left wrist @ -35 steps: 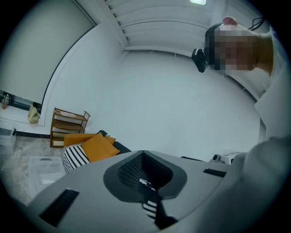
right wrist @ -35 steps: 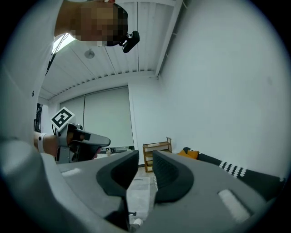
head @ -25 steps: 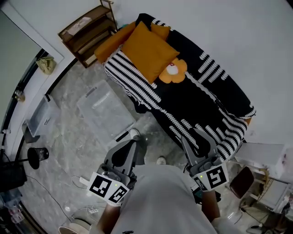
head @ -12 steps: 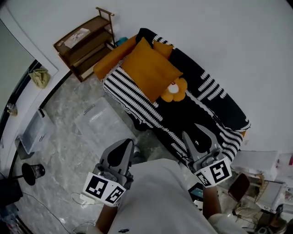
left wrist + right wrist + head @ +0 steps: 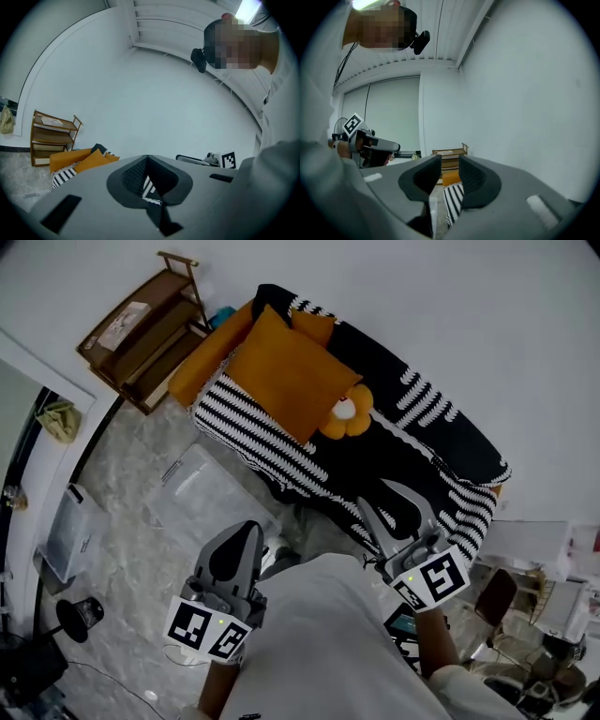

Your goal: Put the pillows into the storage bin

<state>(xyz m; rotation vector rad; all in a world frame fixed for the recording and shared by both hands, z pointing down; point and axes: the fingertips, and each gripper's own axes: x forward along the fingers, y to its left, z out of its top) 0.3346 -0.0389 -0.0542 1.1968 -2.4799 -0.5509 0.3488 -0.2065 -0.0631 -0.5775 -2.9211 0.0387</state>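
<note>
The left gripper (image 5: 250, 530) is held low in front of the person, its jaws brought together at the tips with nothing in them. The right gripper (image 5: 377, 496) is beside it, over the foot end of the bed (image 5: 412, 442); its jaws stand a narrow gap apart, also with nothing between them.

The bed wears a black-and-white striped cover. At its head end a large orange pillow (image 5: 281, 371) lies tilted on top of a longer orange pillow (image 5: 200, 365), and a third (image 5: 314, 326) is tucked behind by the wall. An orange flower-shaped cushion (image 5: 343, 414) touches the big pillow's lower corner.

The clear storage bin (image 5: 202, 491) stands on the floor just beside the bed's long edge; it looks lidded, though the glare makes that uncertain. A wooden shelf (image 5: 131, 329) stands at the bed's head corner.
</note>
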